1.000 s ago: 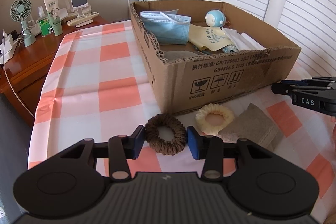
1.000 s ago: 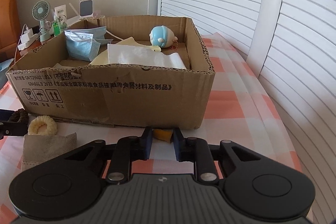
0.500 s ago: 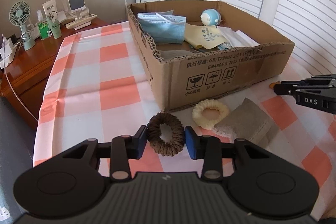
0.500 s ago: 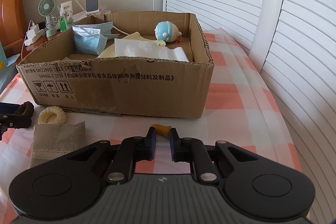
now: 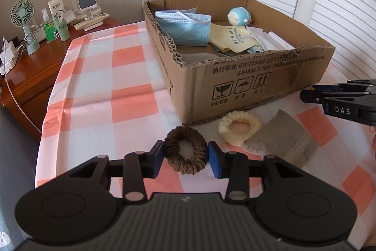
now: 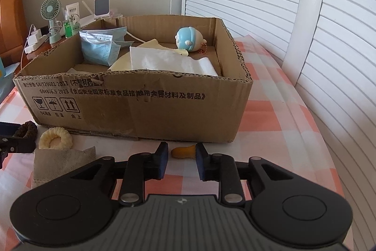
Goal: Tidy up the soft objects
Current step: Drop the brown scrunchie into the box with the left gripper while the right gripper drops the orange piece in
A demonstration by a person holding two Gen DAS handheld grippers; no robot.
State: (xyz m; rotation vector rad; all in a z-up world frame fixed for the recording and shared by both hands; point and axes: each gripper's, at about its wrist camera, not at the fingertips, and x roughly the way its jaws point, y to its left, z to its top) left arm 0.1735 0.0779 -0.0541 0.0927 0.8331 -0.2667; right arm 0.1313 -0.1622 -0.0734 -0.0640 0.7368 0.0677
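The brown scrunchie (image 5: 185,153) lies just before the cardboard box (image 5: 235,84), pinched between the left gripper (image 5: 185,158) pads; I judge it best lifted well clear of the box's near wall before release (it will sag). The right gripper (image 6: 181,160), also before the box, is opening around a small orange piece (image 6: 182,152), apparently not gripped.

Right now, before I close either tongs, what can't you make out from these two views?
- Box floor under the blue mask and white sheet: covered in both views.
- Orange item: what it is; too small in the right wrist view, nearly hidden behind the right tongs in the left.
- Grey cloth: near edge hidden by the left tongs.
- Brown scrunchie: pad contact unclear.
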